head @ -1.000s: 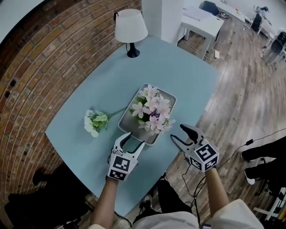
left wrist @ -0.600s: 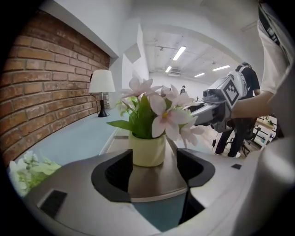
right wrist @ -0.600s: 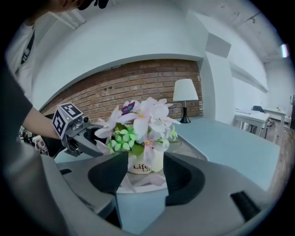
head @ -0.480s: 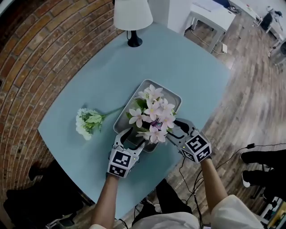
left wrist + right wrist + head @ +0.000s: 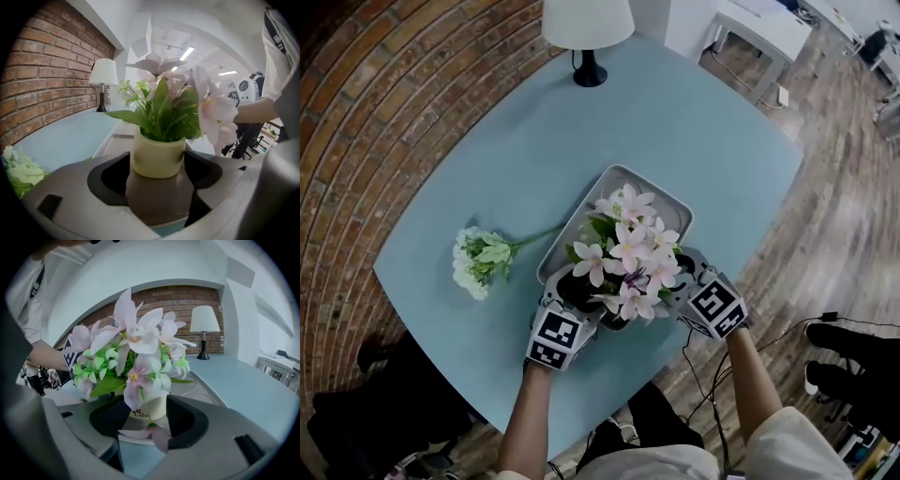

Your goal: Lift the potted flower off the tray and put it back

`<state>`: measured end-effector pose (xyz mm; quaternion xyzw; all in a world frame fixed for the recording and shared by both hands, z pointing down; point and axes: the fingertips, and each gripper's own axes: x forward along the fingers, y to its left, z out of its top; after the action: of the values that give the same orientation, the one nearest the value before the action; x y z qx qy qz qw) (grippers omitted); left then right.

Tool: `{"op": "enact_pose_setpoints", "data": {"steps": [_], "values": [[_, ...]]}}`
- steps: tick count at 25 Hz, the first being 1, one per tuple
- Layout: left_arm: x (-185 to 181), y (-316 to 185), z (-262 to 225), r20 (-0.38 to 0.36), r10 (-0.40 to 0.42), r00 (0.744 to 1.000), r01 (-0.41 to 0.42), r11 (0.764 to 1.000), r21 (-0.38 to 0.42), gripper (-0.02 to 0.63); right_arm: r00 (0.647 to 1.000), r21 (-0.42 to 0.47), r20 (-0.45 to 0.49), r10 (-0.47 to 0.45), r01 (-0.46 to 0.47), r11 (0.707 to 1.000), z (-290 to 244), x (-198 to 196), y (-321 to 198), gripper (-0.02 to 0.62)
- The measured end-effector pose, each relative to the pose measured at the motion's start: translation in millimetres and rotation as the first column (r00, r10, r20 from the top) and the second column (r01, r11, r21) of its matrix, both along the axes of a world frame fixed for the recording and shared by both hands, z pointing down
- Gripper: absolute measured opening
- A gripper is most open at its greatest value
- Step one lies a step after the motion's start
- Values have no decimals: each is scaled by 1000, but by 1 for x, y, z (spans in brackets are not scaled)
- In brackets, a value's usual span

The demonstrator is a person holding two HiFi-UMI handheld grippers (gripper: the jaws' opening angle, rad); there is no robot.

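Spreading out beyond both sets of fingers, the pale blue table (image 5: 487, 159) carries a grey tray (image 5: 584, 217) whose near end lies right at the fingertips. On that near end stands the potted flower (image 5: 628, 258), between the two grippers, its cream pot (image 5: 157, 157) framed by each one's fingers. A white-shaded lamp (image 5: 586, 28) stands far ahead of the fingers, and a loose flower sprig (image 5: 481, 261) lies on the table well to the left of the left gripper's fingers. The left gripper (image 5: 575, 286) has its fingers spread wide around the pot, with dark gaps on either side. The right gripper (image 5: 680, 272) is equally wide, the pot just ahead between its fingertips.
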<state>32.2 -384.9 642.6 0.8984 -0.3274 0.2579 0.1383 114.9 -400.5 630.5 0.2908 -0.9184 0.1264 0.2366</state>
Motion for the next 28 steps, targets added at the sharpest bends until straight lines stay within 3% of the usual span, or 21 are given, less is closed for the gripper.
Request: {"op": "enact_pose_setpoints", "data": {"steps": [8,10,18,28], "values": [[-1,-2,5,-1,11,1000,-11,1000,-3,394,995,-25,71,-64,66,998,4,-13,3,262],[-1,-3,4,-4,12,1000,-12,1000,-1,393,994,-40,84,-63,67,997,2,-15,4,225],[0,0,-9,-7,32,999,-31,999,16,385,997,-26,78,14,-12,1000,-12,-16,11,219],[-12,29,-73,-38,33,999,-32,999,41,383,991,0,115,65,-65,998,-80,-25,41,216]]}}
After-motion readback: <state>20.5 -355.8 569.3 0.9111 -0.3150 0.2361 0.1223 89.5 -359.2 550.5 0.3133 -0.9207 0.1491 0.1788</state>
